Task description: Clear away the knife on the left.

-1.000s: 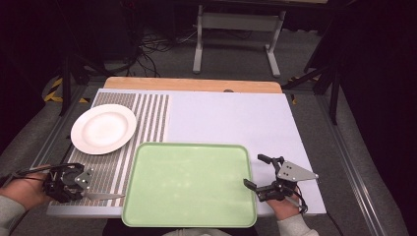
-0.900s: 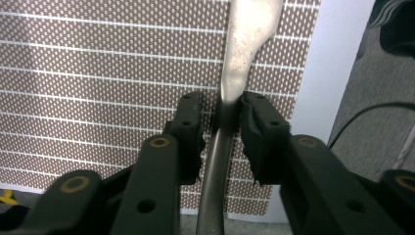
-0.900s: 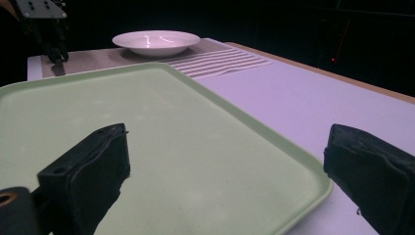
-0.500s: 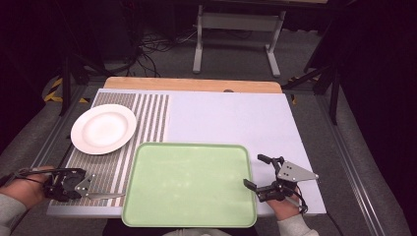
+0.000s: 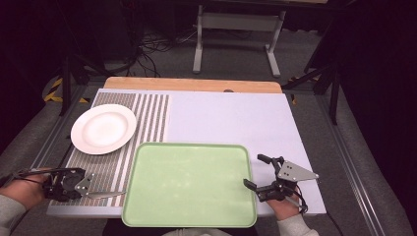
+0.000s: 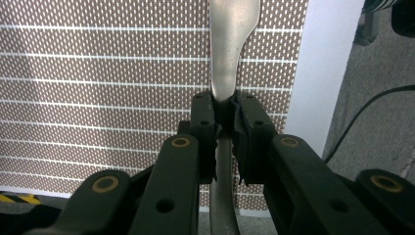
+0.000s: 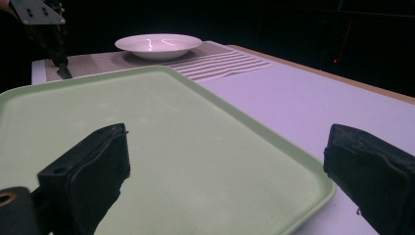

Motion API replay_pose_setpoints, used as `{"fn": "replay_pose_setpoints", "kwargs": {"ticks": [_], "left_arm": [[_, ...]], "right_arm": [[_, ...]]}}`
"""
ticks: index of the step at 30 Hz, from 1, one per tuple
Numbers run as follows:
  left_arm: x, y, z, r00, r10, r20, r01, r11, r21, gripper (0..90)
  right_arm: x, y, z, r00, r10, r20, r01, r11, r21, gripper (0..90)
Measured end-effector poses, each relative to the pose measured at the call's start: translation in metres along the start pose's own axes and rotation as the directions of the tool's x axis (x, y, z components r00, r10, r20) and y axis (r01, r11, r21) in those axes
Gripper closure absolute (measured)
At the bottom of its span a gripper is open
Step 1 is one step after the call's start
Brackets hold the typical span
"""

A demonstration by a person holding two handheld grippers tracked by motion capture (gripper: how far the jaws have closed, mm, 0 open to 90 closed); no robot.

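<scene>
A metal utensil (image 5: pixel 107 194) lies on the striped mat (image 5: pixel 147 118), its flat end pointing at the green tray (image 5: pixel 189 183). My left gripper (image 5: pixel 87 184) is at the mat's near left corner. Its jaws have just been closing and now pinch the utensil (image 6: pixel 228 54) at the neck, as the left gripper view (image 6: pixel 225 110) shows from above. My right gripper (image 5: pixel 253 170) rests at the tray's right rim, jaws wide open and bare. In the right gripper view (image 7: pixel 225 161) the tray (image 7: pixel 161 127) spreads out in front of them.
A white plate (image 5: pixel 104 128) sits on the striped mat at the far left, also visible as a plate (image 7: pixel 157 45) in the right gripper view. A pale lilac table top (image 5: pixel 231 120) lies beyond the tray, with a wooden strip (image 5: pixel 192 85) along its far edge.
The left gripper's jaws have narrowed onto the utensil. Both hands have stayed where they were, and the tray and plate have not shifted.
</scene>
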State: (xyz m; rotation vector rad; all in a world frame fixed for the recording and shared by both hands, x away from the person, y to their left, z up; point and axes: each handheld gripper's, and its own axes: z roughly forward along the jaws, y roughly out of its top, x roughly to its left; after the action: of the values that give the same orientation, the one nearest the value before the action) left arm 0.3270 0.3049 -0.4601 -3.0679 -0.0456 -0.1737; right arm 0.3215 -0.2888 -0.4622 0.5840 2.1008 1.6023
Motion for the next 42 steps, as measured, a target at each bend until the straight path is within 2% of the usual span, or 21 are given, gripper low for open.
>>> {"fn": "replay_pose_setpoints", "kwargs": {"ticks": [2,3,6,12,16,17,24,26,28,29,30,31,32,33,34,35,36,37,40,41,42], "left_arm": [[0.0,0.0,-0.002,0.9999,-0.012,-0.005,0.012,0.9999,0.002,80.4],[0.001,-0.001,-0.003,0.9998,-0.02,-0.002,0.02,0.9996,-0.019,80.4],[0.001,-0.003,-0.01,0.9987,-0.048,-0.014,0.048,0.998,-0.041,80.4],[0.003,-0.005,-0.02,0.9961,-0.085,-0.023,0.083,0.995,-0.055,80.4],[0.004,-0.005,-0.031,0.9933,-0.112,-0.031,0.109,0.9911,-0.077,80.3],[0.005,-0.003,-0.036,0.9901,-0.137,-0.03,0.134,0.9872,-0.087,80.3],[0.006,0.004,-0.053,0.9838,-0.174,-0.041,0.168,0.9773,-0.129,80.2],[0.007,0.006,-0.059,0.9786,-0.204,-0.027,0.197,0.9666,-0.164,80.3],[0.006,0.01,-0.063,0.9717,-0.233,-0.036,0.223,0.9568,-0.186,80.3],[0.007,0.014,-0.067,0.9627,-0.27,-0.011,0.262,0.9418,-0.21,80.2],[0.007,0.014,-0.067,0.9627,-0.27,-0.011,0.262,0.9418,-0.21,80.3],[0.007,0.016,-0.07,0.957,-0.29,-0.004,0.282,0.9325,-0.226,80.3],[0.007,0.018,-0.072,0.954,-0.3,0.005,0.293,0.927,-0.235,80.3],[0.007,0.019,-0.074,0.9494,-0.314,0.014,0.307,0.9191,-0.247,80.2],[0.009,0.021,-0.078,0.9406,-0.338,0.034,0.334,0.9043,-0.265,80.2],[0.009,0.021,-0.078,0.9406,-0.338,0.034,0.334,0.9043,-0.265,80.2],[0.01,0.022,-0.08,0.9337,-0.356,0.042,0.353,0.8931,-0.28,80.2],[0.012,0.024,-0.083,0.921,-0.385,0.056,0.384,0.8766,-0.289,80.2],[0.013,0.026,-0.087,0.91,-0.408,0.075,0.41,0.8571,-0.312,80.2],[0.013,0.028,-0.088,0.9012,-0.424,0.088,0.428,0.841,-0.331,80.2],[0.014,0.029,-0.089,0.8979,-0.43,0.094,0.435,0.8338,-0.34,80.2]], "right_arm": [[0.0,0.0,0.0,1.0,0.002,-0.002,-0.002,1.0,-0.005,3.8],[0.0,0.0,0.0,1.0,0.002,-0.001,-0.002,1.0,-0.004,3.8],[0.0,0.0,0.0,1.0,0.002,-0.001,-0.002,1.0,-0.005,3.7],[0.0,0.001,-0.002,1.0,0.002,-0.002,-0.002,1.0,-0.007,3.8],[-0.001,0.001,-0.002,1.0,0.0,-0.001,0.0,1.0,-0.01,3.8],[0.0,0.001,-0.002,1.0,0.002,-0.001,-0.002,1.0,-0.011,3.8],[-0.001,0.001,-0.003,1.0,0.003,0.003,-0.003,1.0,-0.011,3.7],[-0.001,0.001,-0.003,1.0,0.001,0.006,-0.001,1.0,-0.009,3.8],[-0.001,0.002,-0.003,1.0,0.001,0.006,-0.001,1.0,-0.01,3.8],[-0.001,0.002,-0.004,1.0,-0.001,0.003,0.001,1.0,-0.014,3.8],[-0.001,0.002,-0.004,1.0,-0.001,0.003,0.001,1.0,-0.014,3.8],[-0.001,0.002,-0.004,1.0,-0.002,0.004,0.002,1.0,-0.014,3.8],[-0.001,0.002,-0.004,1.0,-0.002,0.004,0.002,1.0,-0.014,3.8],[-0.001,0.002,-0.004,1.0,0.0,0.003,0.0,1.0,-0.014,3.7],[-0.001,0.002,-0.004,1.0,0.0,0.004,0.0,1.0,-0.014,3.8],[-0.001,0.002,-0.004,1.0,0.0,0.004,0.0,1.0,-0.014,3.8],[-0.001,0.002,-0.004,1.0,0.0,0.004,0.0,1.0,-0.013,3.7],[-0.001,0.002,-0.004,1.0,-0.002,0.004,0.002,1.0,-0.014,3.8],[-0.001,0.002,-0.005,1.0,0.0,0.007,0.0,1.0,-0.015,3.8],[-0.001,0.002,-0.005,1.0,0.0,0.006,0.0,1.0,-0.015,3.7],[-0.001,0.002,-0.005,1.0,0.0,0.007,0.0,1.0,-0.014,3.8]]}}
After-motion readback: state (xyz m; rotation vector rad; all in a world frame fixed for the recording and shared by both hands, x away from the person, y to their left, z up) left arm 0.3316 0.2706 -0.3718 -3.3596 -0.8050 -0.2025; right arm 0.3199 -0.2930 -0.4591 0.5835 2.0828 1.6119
